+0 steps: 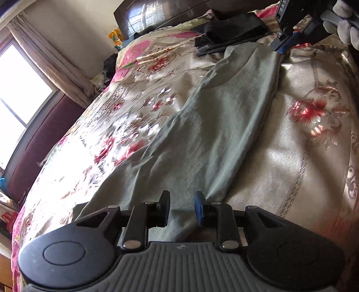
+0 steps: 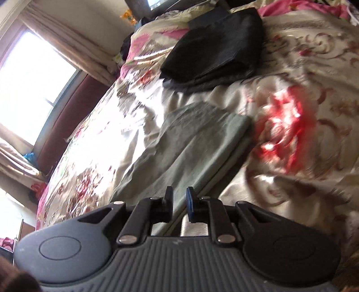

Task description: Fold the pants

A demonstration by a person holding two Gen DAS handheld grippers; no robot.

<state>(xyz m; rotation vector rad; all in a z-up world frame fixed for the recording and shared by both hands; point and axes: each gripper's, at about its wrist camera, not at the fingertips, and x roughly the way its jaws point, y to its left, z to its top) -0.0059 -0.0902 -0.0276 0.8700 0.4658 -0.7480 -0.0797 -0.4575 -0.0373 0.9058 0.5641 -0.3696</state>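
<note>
Grey-green pants (image 1: 213, 125) lie lengthwise on the flowered bedspread (image 1: 303, 146), legs laid one on the other. My left gripper (image 1: 182, 206) sits low over their near end; its jaws stand apart and cloth shows in the gap without being pinched. At the far end is my right gripper (image 1: 280, 46), held by a gloved hand (image 1: 345, 29), its tips at the cloth's edge. In the right wrist view the right gripper (image 2: 179, 203) has a narrow gap over the pants' (image 2: 190, 143) long edge, holding nothing.
A stack of folded black clothes (image 1: 233, 29) (image 2: 215, 47) lies on the bed just beyond the pants. A dark headboard (image 1: 157, 13) stands behind. A bright window (image 1: 20, 94) with curtains is on the left. The bedspread (image 2: 303, 89) is rumpled to the right.
</note>
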